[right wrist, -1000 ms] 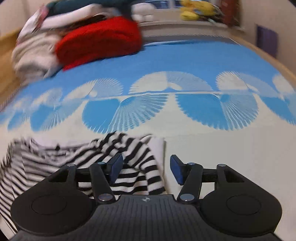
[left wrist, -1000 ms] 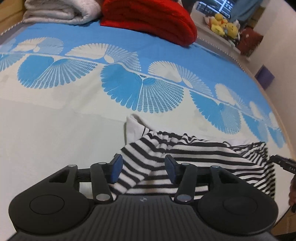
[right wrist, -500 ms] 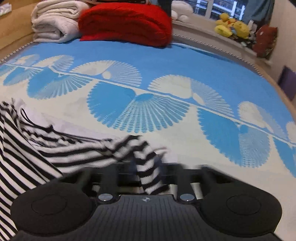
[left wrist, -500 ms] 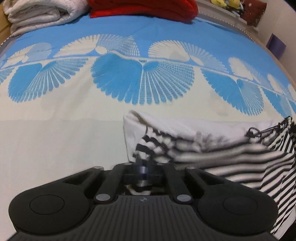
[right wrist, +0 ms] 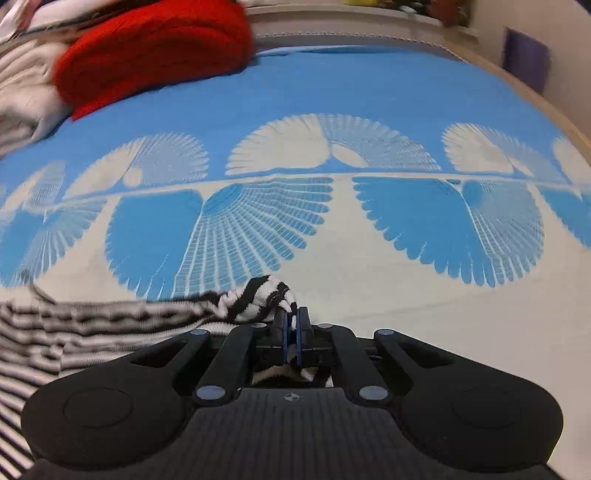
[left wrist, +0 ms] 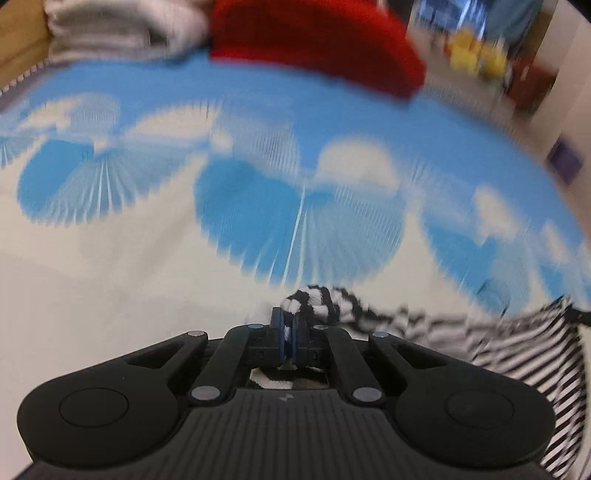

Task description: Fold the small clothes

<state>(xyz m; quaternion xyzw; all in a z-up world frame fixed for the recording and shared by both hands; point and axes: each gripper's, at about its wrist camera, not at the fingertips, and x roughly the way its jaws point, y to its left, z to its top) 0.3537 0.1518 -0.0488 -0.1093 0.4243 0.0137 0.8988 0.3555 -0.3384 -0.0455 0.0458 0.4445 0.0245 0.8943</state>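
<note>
A black-and-white striped garment (left wrist: pixel 517 347) hangs stretched between both grippers over the bed. My left gripper (left wrist: pixel 287 321) is shut on its left corner, with a bunch of striped cloth bulging past the blue pads. In the right wrist view the same striped garment (right wrist: pixel 110 325) trails off to the left, and my right gripper (right wrist: pixel 291 317) is shut on its right corner. The left wrist view is blurred by motion.
The bed cover (right wrist: pixel 369 266) is blue and cream with fan patterns. A red folded blanket (right wrist: pixel 155 48) and a pale folded blanket (left wrist: pixel 118 29) lie at the far end. Yellow soft toys (left wrist: pixel 476 55) sit on a ledge beyond. The bed's wooden edge (right wrist: pixel 546 107) runs along the right.
Both grippers went from open around the garment's corners to shut on them. Since then both have carried the cloth up off the bed, pulling it taut between them.
</note>
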